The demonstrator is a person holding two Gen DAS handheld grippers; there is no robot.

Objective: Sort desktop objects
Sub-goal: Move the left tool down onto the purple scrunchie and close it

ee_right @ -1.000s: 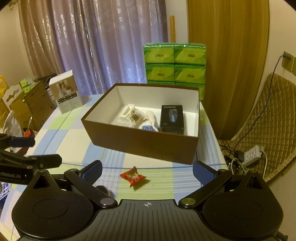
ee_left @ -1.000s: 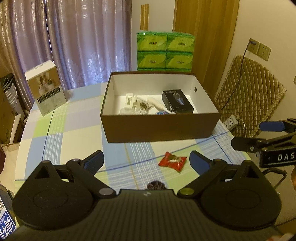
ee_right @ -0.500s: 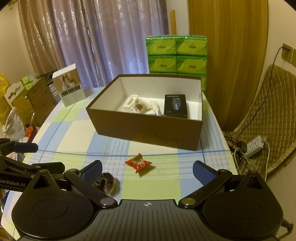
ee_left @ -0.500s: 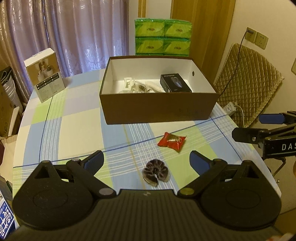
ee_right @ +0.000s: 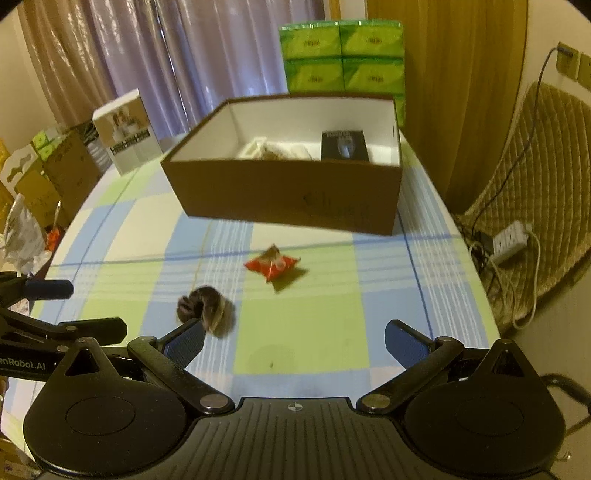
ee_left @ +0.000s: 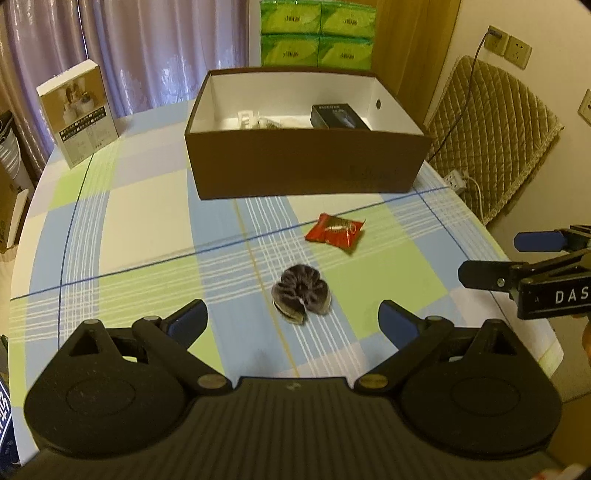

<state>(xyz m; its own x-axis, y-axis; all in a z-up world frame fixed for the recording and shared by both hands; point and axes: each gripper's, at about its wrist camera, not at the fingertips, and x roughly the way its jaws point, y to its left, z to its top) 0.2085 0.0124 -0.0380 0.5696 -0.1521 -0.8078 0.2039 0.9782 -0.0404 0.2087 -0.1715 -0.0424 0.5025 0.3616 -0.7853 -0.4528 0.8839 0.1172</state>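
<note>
- Near the front edge of the bench (ee_left: 147,229), which wears a checked blue, green and white cloth, a dark fuzzy hair tie (ee_left: 301,295) lies flat.
- Just beyond the hair tie, towards the right edge, sits a small red packet (ee_left: 334,233); the two are near each other but not touching.
- Further back, at the middle of the bench, stands an open brown box (ee_left: 306,171) with a white inside.
- Inside the box a black case (ee_left: 338,116) lies towards the right wall, and some white bits (ee_left: 258,121) lie towards the left; they are too small to tell what they are.
- At the back left corner of the bench a white carton (ee_left: 79,110) stands upright, well apart from the brown box.
- Behind the brown box green tissue packs (ee_left: 317,35) are stacked in two rows.
- The left gripper (ee_left: 291,323) hangs over the front edge with its fingers spread wide and nothing between them; the hair tie lies just ahead of the gap.
- The right gripper (ee_right: 293,339) is likewise spread wide and holds nothing; in its own view the hair tie (ee_right: 205,308) sits by its left fingertip and the red packet (ee_right: 271,264) lies further ahead.
- Off the right edge of the bench a quilted pad (ee_left: 487,133) leans by the wall.
</note>
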